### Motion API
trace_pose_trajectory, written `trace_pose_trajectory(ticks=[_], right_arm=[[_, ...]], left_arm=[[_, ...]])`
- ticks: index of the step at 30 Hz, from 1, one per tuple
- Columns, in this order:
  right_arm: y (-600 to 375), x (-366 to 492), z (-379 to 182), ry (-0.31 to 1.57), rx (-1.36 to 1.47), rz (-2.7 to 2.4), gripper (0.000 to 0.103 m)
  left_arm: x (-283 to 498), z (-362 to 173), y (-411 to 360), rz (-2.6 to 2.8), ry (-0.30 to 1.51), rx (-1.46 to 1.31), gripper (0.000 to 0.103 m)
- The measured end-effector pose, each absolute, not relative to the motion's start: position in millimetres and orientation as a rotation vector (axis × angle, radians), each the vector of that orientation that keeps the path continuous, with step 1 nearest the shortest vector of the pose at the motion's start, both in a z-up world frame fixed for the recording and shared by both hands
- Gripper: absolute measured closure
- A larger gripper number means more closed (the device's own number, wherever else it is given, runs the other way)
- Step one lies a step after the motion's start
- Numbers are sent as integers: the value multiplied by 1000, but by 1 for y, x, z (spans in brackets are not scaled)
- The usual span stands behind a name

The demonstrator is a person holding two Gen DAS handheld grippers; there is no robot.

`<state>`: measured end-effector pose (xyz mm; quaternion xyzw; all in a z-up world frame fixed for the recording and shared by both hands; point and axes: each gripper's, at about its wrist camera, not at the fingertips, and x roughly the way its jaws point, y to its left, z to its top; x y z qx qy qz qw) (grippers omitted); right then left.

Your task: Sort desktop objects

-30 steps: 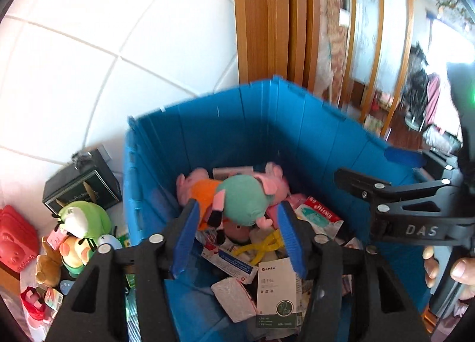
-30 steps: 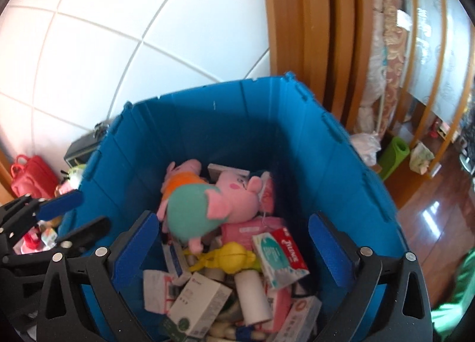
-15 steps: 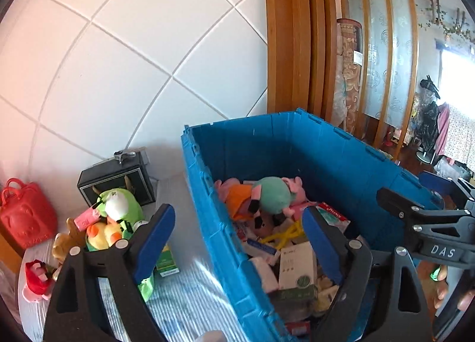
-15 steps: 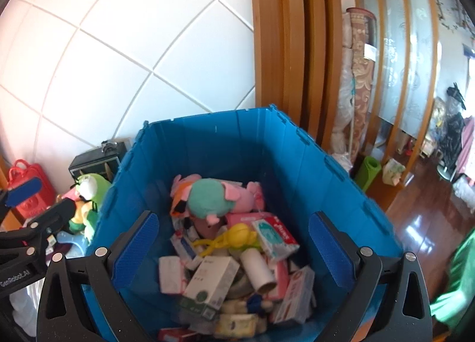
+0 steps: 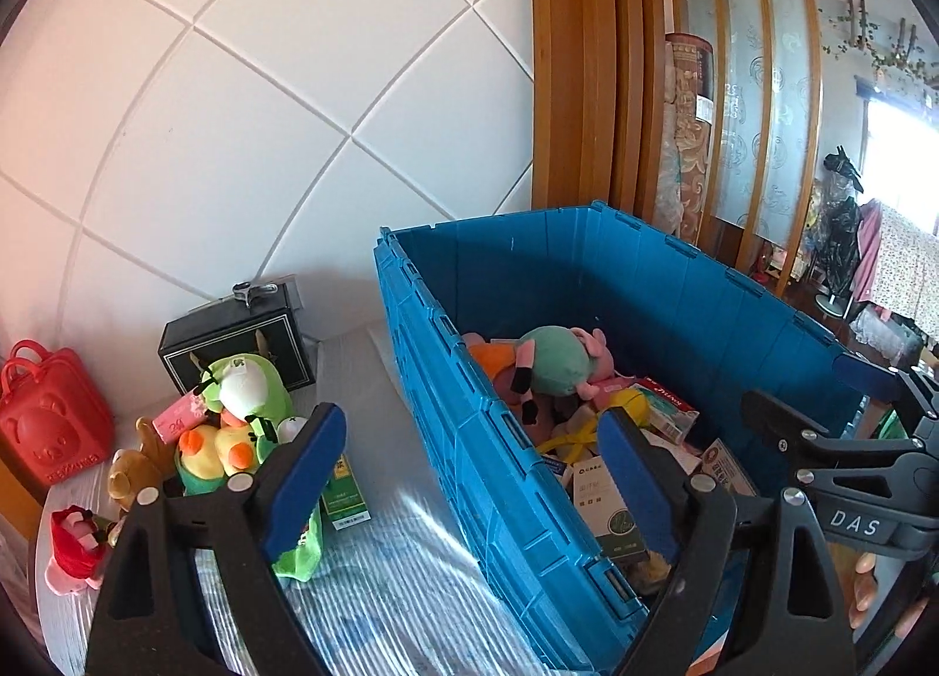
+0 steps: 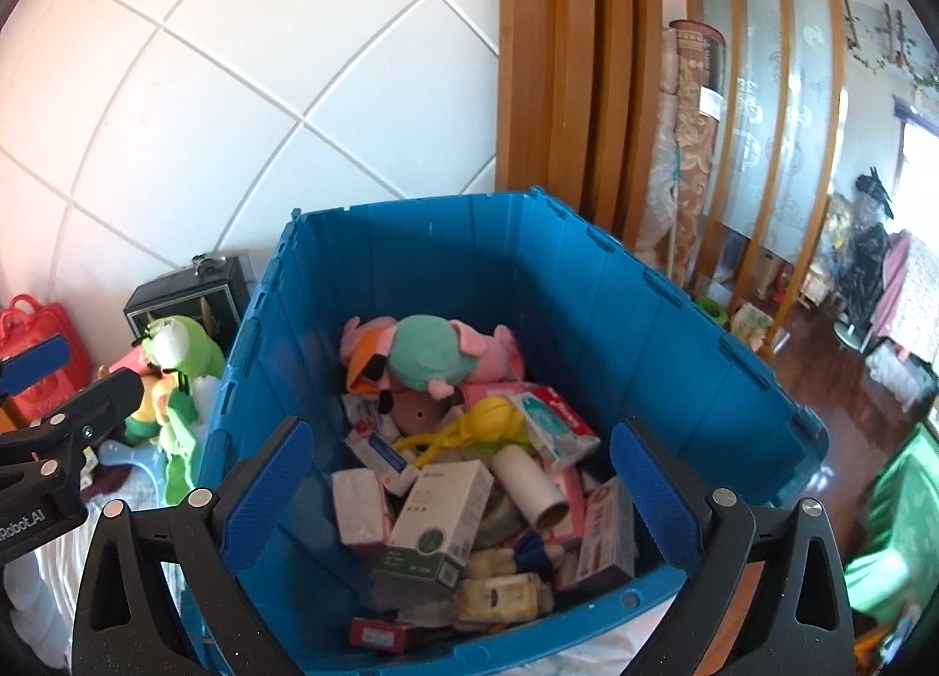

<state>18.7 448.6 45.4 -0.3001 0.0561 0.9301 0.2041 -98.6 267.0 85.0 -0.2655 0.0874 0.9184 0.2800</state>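
A blue plastic bin [image 5: 516,506] [image 6: 675,324] holds a pink plush pig in a teal dress [image 5: 554,362] [image 6: 422,353], a yellow toy [image 6: 487,418], a white box [image 6: 440,517] and several small packets. My left gripper [image 5: 469,459] is open and empty, with one finger on each side of the bin's left wall. Open as well, my right gripper [image 6: 460,476] hangs over the near end of the bin with nothing between its pads. On the table left of the bin lie a green frog plush [image 5: 246,388] [image 6: 176,347], yellow ducks [image 5: 217,453] and a green box [image 5: 346,494].
A black case [image 5: 235,335] and a red bear bag [image 5: 47,429] stand by the white tiled wall. A brown bear [image 5: 129,476] and a red toy [image 5: 73,541] lie at the table's left edge. A wooden slat partition [image 6: 557,60] rises behind the bin.
Both grippers have drawn back from the bin. The left one has shifted left, bringing the table's toys into view, and its jaws have spread wider. The plush pig lies still in the bin.
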Motion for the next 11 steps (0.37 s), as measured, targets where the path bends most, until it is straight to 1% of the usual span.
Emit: trace_pose_trajectory(ticks=[11], right_arm=[[454,18,46,163,-847,2556,0]], left_arm=[[-96,86,269,2460,234,-703,15]])
